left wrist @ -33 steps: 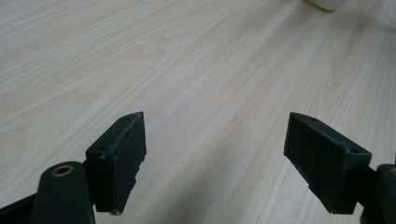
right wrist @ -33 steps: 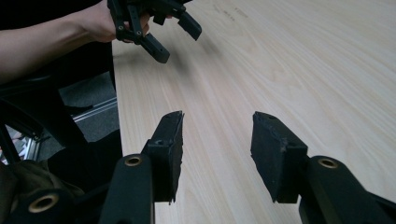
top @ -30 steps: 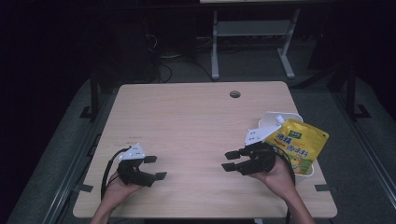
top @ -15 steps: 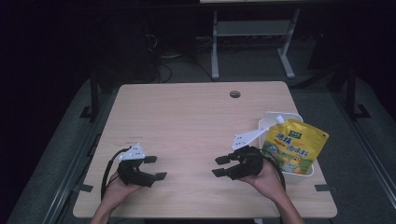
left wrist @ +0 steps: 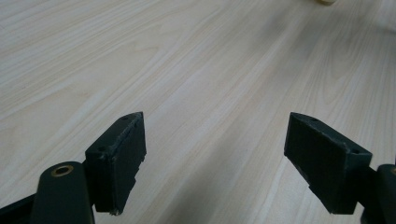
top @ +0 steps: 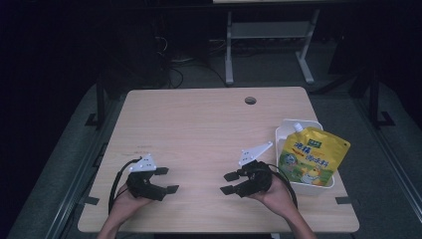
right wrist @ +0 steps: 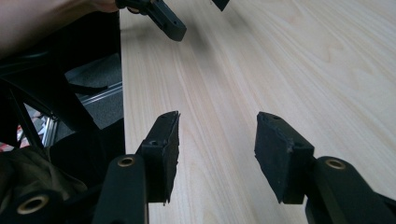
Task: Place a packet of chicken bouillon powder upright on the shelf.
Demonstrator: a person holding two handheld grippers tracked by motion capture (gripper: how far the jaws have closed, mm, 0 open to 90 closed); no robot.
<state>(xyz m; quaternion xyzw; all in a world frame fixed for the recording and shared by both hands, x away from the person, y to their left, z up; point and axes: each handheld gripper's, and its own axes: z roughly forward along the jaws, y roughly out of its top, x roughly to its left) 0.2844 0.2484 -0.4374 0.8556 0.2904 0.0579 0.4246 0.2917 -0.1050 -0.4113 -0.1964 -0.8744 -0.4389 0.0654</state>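
— Watching the right gripper (top: 231, 182) now: jaws apart, nothing between them, low over the wooden table (top: 199, 129). The yellow spouted pouch (top: 311, 158) lies in its white tray (top: 288, 127), just beside that hand.

— And the left gripper (top: 166, 180)?

— Jaws wide apart over bare wood, well away from the pouch. A second ago the right one was touching the pouch; it has slid left.

yellow pouch (top: 312, 162) — tilted | in white tray (top: 318, 124) — table's right edge
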